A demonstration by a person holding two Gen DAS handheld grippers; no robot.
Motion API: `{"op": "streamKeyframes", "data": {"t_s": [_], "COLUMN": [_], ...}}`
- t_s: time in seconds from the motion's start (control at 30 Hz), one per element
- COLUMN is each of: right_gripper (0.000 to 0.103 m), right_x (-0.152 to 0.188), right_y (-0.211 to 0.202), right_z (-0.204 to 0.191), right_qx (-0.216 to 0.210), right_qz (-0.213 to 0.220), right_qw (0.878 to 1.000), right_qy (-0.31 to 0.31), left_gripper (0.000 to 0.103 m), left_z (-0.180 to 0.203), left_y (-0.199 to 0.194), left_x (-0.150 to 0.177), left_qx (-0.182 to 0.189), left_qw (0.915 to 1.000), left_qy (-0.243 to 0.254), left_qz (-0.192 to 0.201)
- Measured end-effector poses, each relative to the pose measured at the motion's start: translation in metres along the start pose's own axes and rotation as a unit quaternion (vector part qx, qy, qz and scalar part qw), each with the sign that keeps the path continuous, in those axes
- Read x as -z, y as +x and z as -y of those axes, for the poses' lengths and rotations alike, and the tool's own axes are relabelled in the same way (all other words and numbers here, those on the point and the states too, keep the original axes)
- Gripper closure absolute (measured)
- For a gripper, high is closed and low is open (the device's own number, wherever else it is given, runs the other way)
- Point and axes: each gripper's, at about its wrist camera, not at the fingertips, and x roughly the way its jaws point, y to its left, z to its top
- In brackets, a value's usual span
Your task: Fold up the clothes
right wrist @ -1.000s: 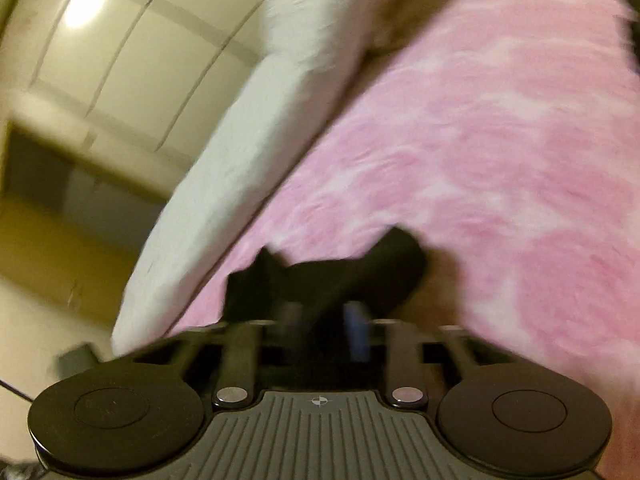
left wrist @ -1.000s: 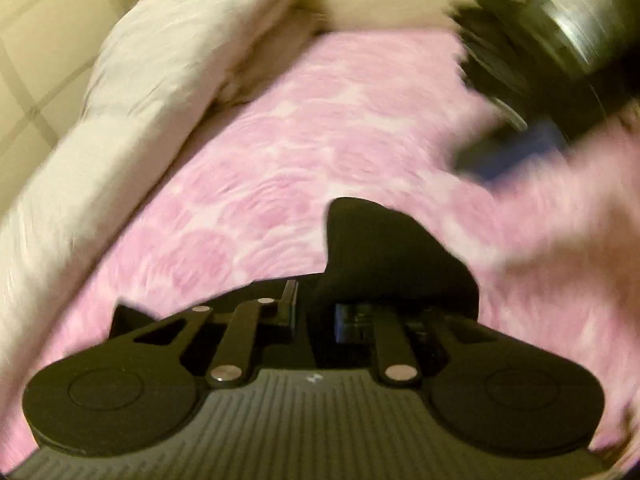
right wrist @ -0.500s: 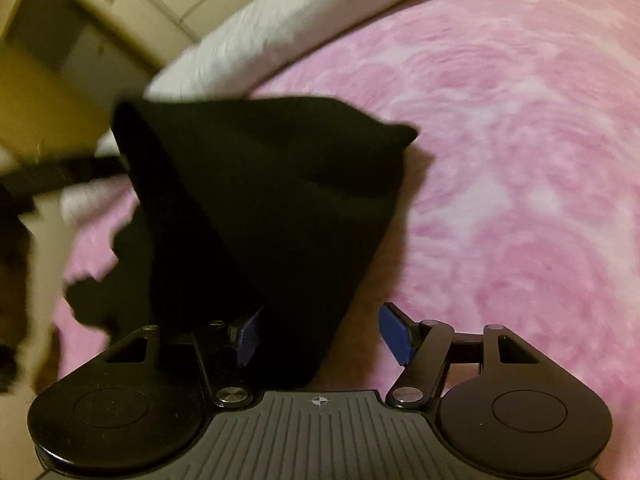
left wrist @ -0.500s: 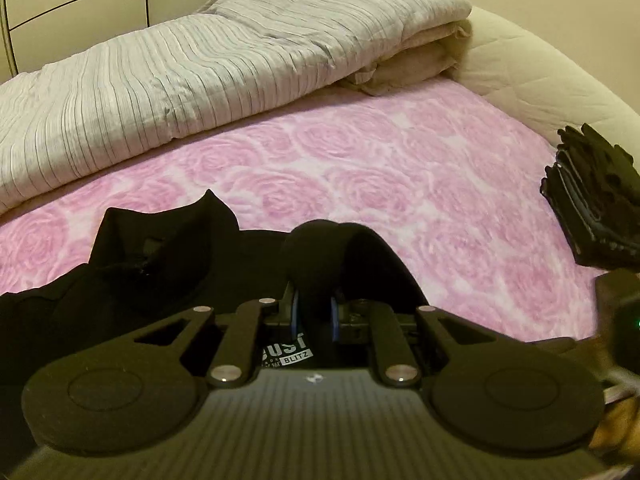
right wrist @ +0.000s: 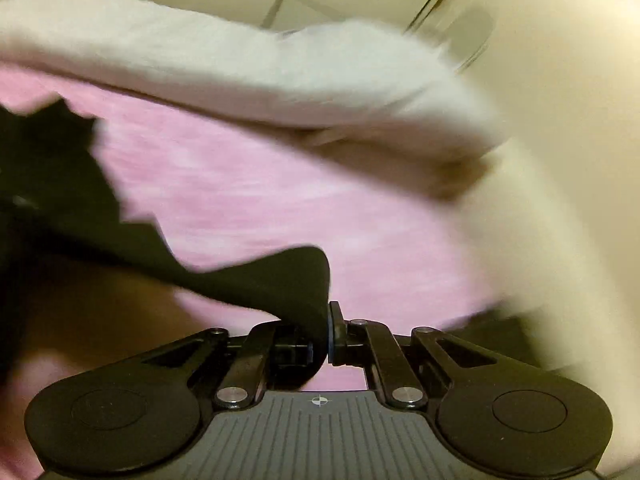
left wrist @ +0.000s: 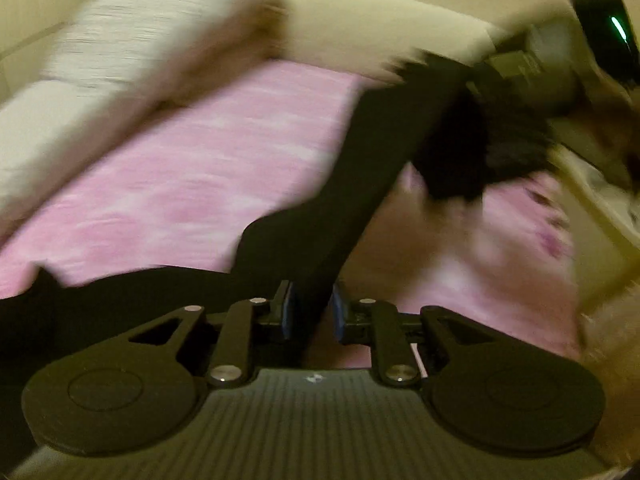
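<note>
A black garment point(left wrist: 360, 184) stretches taut from my left gripper point(left wrist: 313, 312) up toward the upper right of the blurred left wrist view. Its blue pads point(left wrist: 287, 314) hold a strip of the cloth, and the jaws are opening slightly. More black cloth trails off to the lower left. In the right wrist view a rounded fold of the same garment point(right wrist: 260, 280) runs in from the left. My right gripper point(right wrist: 320, 340) is closing on that fold, and the cloth is pinched between its pads.
Under both grippers lies a pink rose-patterned bedsheet point(left wrist: 180, 168). A folded white striped quilt point(left wrist: 160, 32) lies along its far side, also in the right wrist view point(right wrist: 240, 60). A cream padded edge point(left wrist: 380, 28) borders the bed. A blurred dark mass point(left wrist: 500, 152) sits at the right.
Half a second ago the right gripper's jaws stood wide around the black cloth; now they have closed on a fold. The garment has risen and pulled taut between the grippers. Both views have swung.
</note>
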Motion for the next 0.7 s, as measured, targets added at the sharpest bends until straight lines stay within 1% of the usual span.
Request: {"op": "streamKeyframes", "data": {"t_s": [0.03, 0.07, 0.1, 0.13, 0.2, 0.23, 0.33, 0.43, 0.53, 0.57, 0.63, 0.67, 0.7], "right_gripper": [0.075, 0.056, 0.051, 0.051, 0.051, 0.051, 0.051, 0.051, 0.051, 0.051, 0.051, 0.051, 0.051], "right_x": [0.011, 0.024, 0.04, 0.058, 0.087, 0.101, 0.129, 0.144, 0.151, 0.153, 0.155, 0.154, 0.157], "right_y": [-0.001, 0.003, 0.009, 0.018, 0.028, 0.032, 0.034, 0.038, 0.052, 0.052, 0.051, 0.05, 0.051], "right_z": [0.001, -0.004, -0.013, -0.023, -0.033, -0.037, -0.039, -0.027, -0.011, -0.002, 0.016, 0.022, 0.03], "right_qx": [0.02, 0.032, 0.04, 0.033, -0.013, -0.038, -0.089, -0.115, -0.111, -0.101, -0.075, -0.052, -0.028], "right_qz": [-0.012, -0.029, -0.053, -0.084, -0.139, -0.165, -0.211, -0.238, -0.243, -0.239, -0.226, -0.221, -0.225], "right_qw": [1.0, 0.998, 0.997, 0.994, 0.99, 0.986, 0.97, 0.95, 0.936, 0.934, 0.932, 0.934, 0.932], "right_qy": [-0.02, -0.036, -0.051, -0.064, -0.03, -0.008, 0.078, 0.164, 0.228, 0.246, 0.274, 0.274, 0.282], "left_gripper": [0.086, 0.085, 0.084, 0.084, 0.084, 0.084, 0.083, 0.082, 0.081, 0.081, 0.08, 0.079, 0.079], "left_z": [0.011, 0.018, 0.023, 0.026, 0.021, 0.018, 0.003, -0.009, -0.014, -0.015, -0.014, -0.013, -0.012], "left_y": [0.004, 0.005, 0.007, 0.007, 0.007, 0.007, 0.011, 0.018, 0.024, 0.027, 0.035, 0.039, 0.043], "left_x": [0.001, 0.002, 0.004, 0.007, 0.014, 0.017, 0.029, 0.034, 0.033, 0.03, 0.022, 0.017, 0.013], "left_qx": [0.014, 0.021, 0.027, 0.028, 0.019, 0.015, -0.005, -0.023, -0.03, -0.031, -0.028, -0.027, -0.025], "left_qw": [0.9999, 0.9998, 0.9996, 0.9995, 0.9992, 0.9989, 0.9971, 0.995, 0.9949, 0.9952, 0.9958, 0.9961, 0.9963], "left_qy": [0.003, 0.001, -0.003, -0.008, -0.021, -0.027, -0.041, -0.046, -0.04, -0.036, -0.032, -0.03, -0.028], "left_qz": [-0.001, -0.005, -0.009, -0.015, -0.029, -0.035, -0.064, -0.085, -0.087, -0.086, -0.081, -0.079, -0.077]}}
